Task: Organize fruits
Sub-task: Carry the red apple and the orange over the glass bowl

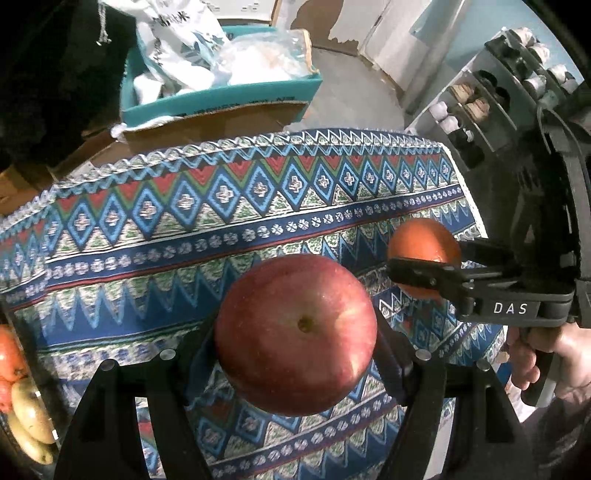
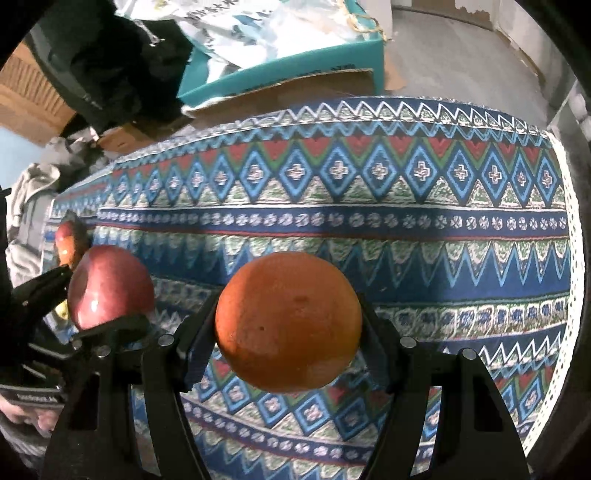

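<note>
The bench (image 1: 258,206) is covered by a woven-look cloth (image 2: 332,221) patterned in blue, red, green and white diamonds, zigzags and small flower rows, with a pale perforated edging along its right side. Behind its far edge stands a teal cardboard box (image 1: 221,99) stuffed with white printed bags and clear plastic, resting on brown cardboard boxes (image 2: 22,92). A black garment (image 1: 48,74) hangs at the upper left; a grey crumpled fabric (image 2: 33,206) lies beside the bench's left end. The floor (image 1: 354,88) is bare grey concrete. The wall (image 1: 436,29) is pale blue with white panels whose paint is peeling. At right stands a white shoe rack (image 1: 469,107) holding pairs of shoes.
</note>
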Available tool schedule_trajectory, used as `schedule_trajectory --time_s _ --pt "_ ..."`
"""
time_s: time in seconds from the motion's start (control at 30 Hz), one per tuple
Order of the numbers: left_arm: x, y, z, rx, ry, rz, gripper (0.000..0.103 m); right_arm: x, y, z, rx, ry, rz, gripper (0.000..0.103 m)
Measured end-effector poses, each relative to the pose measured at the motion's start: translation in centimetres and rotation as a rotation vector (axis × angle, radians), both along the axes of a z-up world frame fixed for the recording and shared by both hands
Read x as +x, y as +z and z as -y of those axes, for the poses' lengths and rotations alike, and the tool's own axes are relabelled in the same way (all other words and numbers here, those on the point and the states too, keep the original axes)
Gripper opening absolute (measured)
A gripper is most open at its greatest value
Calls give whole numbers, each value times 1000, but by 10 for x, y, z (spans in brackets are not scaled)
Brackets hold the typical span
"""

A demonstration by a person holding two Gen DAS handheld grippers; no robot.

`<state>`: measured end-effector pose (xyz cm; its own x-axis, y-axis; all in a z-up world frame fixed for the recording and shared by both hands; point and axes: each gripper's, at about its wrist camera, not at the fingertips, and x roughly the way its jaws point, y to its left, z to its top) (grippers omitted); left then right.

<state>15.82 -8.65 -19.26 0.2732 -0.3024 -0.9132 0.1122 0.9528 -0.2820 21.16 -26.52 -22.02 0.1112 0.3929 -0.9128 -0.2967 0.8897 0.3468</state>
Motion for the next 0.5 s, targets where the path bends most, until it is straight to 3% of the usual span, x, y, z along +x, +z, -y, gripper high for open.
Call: schedule_trajectory --time_s 0.5 --pt "-37 46 -35 13 -2 60 76 -39 70 -23 59 64 116 70"
